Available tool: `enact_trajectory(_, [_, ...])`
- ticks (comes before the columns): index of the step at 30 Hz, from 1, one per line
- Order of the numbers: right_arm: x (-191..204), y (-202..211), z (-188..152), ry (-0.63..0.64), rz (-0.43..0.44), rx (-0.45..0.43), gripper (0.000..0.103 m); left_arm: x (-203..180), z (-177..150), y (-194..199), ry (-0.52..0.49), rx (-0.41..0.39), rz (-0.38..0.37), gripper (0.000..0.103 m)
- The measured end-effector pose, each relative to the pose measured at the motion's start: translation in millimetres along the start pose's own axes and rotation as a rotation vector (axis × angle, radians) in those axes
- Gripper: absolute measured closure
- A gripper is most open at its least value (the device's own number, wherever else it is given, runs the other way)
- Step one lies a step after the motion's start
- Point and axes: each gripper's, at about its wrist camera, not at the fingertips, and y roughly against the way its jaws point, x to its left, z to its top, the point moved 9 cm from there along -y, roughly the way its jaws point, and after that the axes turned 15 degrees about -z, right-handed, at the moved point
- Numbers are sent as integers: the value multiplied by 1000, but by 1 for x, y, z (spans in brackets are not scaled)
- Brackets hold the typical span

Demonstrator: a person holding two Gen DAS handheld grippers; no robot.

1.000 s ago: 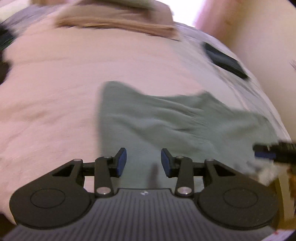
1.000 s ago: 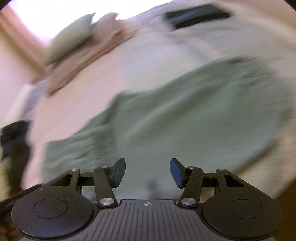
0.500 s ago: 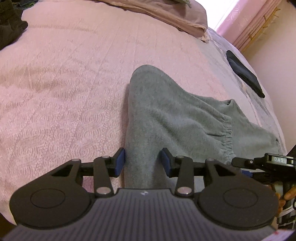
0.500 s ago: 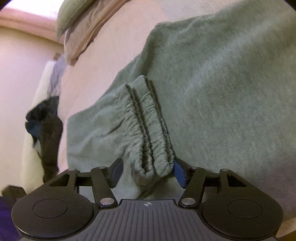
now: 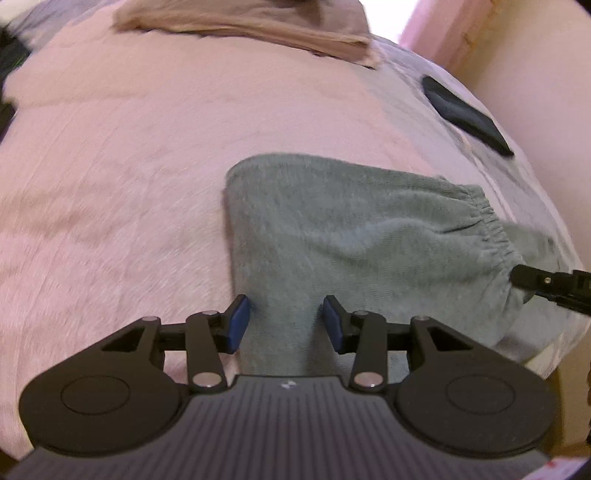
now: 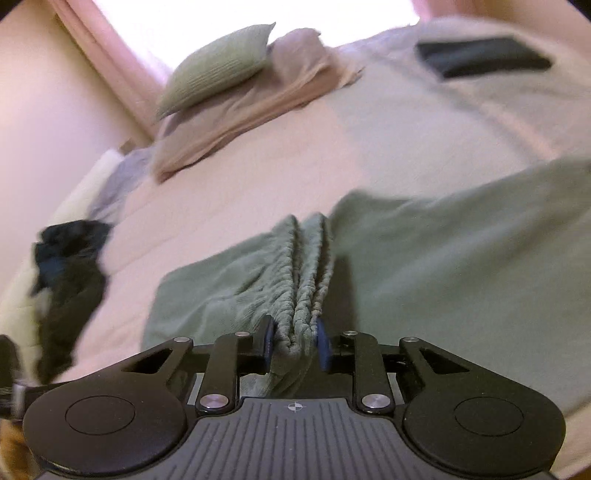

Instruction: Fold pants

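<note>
Grey-green pants (image 5: 351, 229) lie folded on a pink bedspread (image 5: 129, 166). My left gripper (image 5: 286, 323) hovers over their near left corner. Its jaws are open, the cloth passes under the gap, and the blue pads (image 5: 236, 323) do not press on it. In the right wrist view the pants (image 6: 461, 266) spread to the right, and my right gripper (image 6: 293, 343) is closing its jaws. They pinch the bunched elastic bands (image 6: 306, 266) from both sides. The tip of the right gripper (image 5: 550, 284) shows at the pants' right end in the left wrist view.
A folded beige blanket (image 5: 251, 22) and a green pillow (image 6: 218, 66) lie at the head of the bed. A flat dark item (image 5: 465, 110) rests near the right edge by the wall. Dark clothes (image 6: 66, 266) are piled at the left edge.
The right gripper's jaws went from wide open around the elastic bands to pinched on them, and its view drew back. The left gripper sank toward the pants' near corner.
</note>
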Motion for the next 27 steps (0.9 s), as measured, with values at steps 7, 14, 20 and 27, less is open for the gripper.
enact_trajectory(7, [-22,-46,-38,-44,-140,158,80,0,-1,-17,-30,50,32,67])
enact_trajectory(14, [-17,-27,-34,6,-169,95,81,-1,-2,-19,-63,66,41,72])
enact_trajectory(20, [-35,-35,-36,-19,-234,230,66,0,6,-11,-85,70,37,79])
enact_trajectory(27, [2,-16,19,277,-292,-22,65,-3,62,-3,-172,-21,51,89])
